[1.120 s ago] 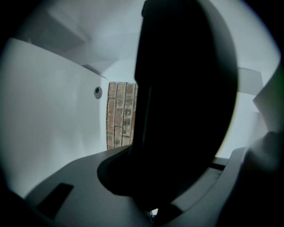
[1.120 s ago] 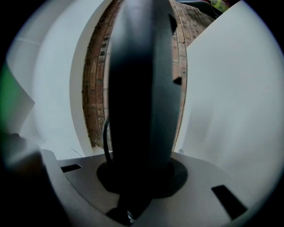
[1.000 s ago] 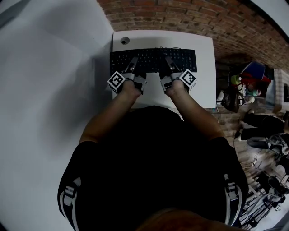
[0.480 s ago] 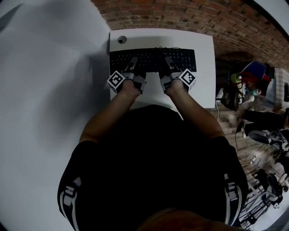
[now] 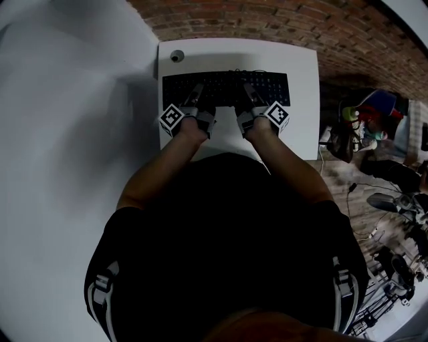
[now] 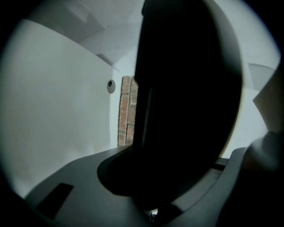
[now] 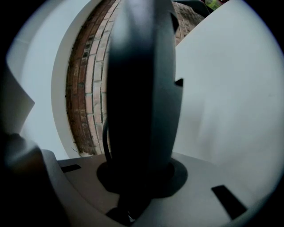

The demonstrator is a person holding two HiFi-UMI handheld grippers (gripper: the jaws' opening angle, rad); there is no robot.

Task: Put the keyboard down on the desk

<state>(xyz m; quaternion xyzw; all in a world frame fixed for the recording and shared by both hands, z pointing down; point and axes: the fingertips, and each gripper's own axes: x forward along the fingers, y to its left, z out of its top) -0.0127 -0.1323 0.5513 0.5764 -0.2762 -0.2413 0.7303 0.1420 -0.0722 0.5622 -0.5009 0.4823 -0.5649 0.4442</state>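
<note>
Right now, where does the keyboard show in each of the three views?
Head view: keyboard top centre, over the white desk.
Left gripper view: edge-on dark slab, centre-right.
Right gripper view: upright dark slab, centre.
Shared landmark: the brick wall behind it.

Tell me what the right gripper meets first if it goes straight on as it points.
The keyboard, clamped in the right gripper. Beyond it, probably the brick wall behind the desk, though depth is unclear.
</note>
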